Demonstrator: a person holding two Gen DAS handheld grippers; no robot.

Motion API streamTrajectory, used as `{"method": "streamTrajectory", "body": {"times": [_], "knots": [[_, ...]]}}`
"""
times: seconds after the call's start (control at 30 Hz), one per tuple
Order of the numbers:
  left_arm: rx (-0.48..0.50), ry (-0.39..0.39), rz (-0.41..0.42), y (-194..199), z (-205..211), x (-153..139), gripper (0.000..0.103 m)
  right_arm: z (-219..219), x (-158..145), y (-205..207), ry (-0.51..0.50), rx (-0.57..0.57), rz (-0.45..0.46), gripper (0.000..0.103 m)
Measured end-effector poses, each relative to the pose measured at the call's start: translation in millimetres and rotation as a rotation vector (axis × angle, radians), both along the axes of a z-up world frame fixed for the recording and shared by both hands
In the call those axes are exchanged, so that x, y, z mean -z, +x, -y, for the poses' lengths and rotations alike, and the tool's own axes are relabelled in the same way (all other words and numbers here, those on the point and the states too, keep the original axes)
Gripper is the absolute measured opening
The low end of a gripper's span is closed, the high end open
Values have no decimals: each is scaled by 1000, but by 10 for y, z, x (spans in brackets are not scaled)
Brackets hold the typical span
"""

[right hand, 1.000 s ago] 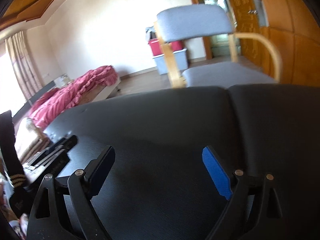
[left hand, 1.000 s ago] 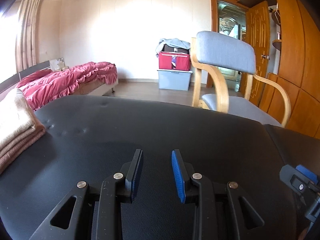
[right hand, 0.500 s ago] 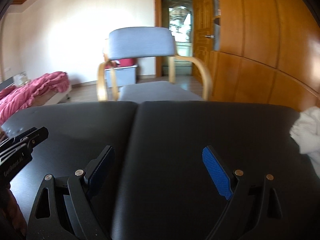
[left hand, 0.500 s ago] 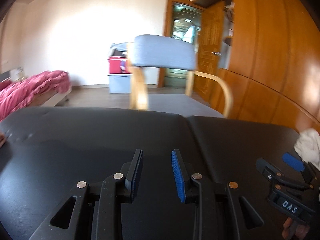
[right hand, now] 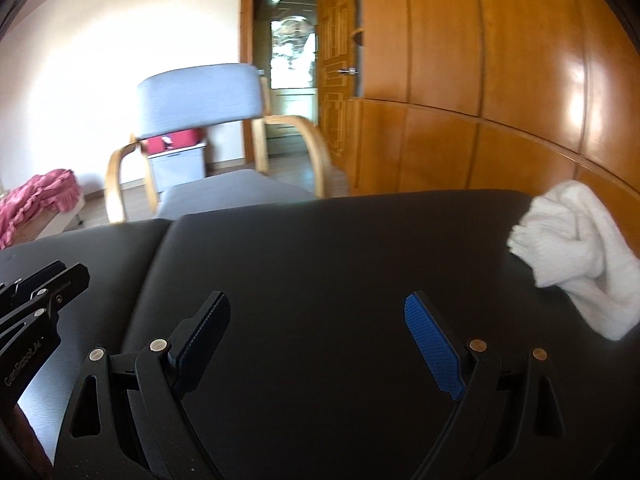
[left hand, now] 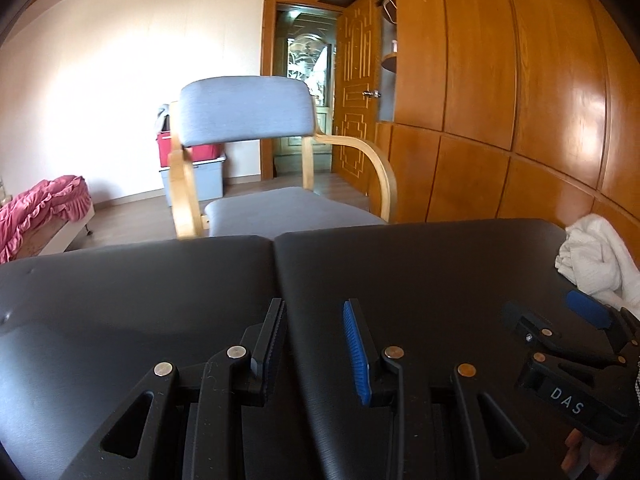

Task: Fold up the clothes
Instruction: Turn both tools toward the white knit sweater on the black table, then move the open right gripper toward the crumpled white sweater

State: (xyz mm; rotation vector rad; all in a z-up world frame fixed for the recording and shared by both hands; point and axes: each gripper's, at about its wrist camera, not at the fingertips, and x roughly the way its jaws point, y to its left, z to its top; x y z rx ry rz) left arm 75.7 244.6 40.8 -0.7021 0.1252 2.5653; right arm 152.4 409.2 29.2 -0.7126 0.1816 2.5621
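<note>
A crumpled white cloth (right hand: 576, 248) is seen at the desk's (right hand: 340, 264) far right edge. The right claw (right hand: 316, 332), spread wide and empty, is held left of it; the left claw (left hand: 314, 344), partly apart, apparently grips nothing.

Both views low; facing chair (left hand: 248, 120).

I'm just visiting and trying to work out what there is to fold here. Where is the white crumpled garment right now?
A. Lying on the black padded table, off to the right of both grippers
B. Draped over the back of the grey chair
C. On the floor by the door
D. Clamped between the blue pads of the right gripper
A: the white crumpled garment lies on the black padded table, to the right of the right gripper, whose jaws hold nothing.
</note>
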Motion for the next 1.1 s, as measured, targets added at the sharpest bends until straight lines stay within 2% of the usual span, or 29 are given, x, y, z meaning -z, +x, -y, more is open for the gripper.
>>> {"method": "streamTrajectory", "body": {"times": [0.17, 0.37, 0.6, 0.73, 1.1], "knots": [[22, 22, 18, -48, -197, -5, 29, -242, 38, -41, -74, 33, 12, 91], [49, 20, 34, -139, -462, 37, 29, -379, 1, -3, 9, 99, 25, 91], [80, 26, 39, -168, -637, 68, 29, -506, 71, 37, -23, 150, 19, 91], [102, 8, 21, -122, -708, 91, 29, -503, 69, 101, -6, 185, -14, 91], [124, 34, 34, -110, -627, 98, 29, -516, 81, 122, 21, 207, -25, 91]]}}
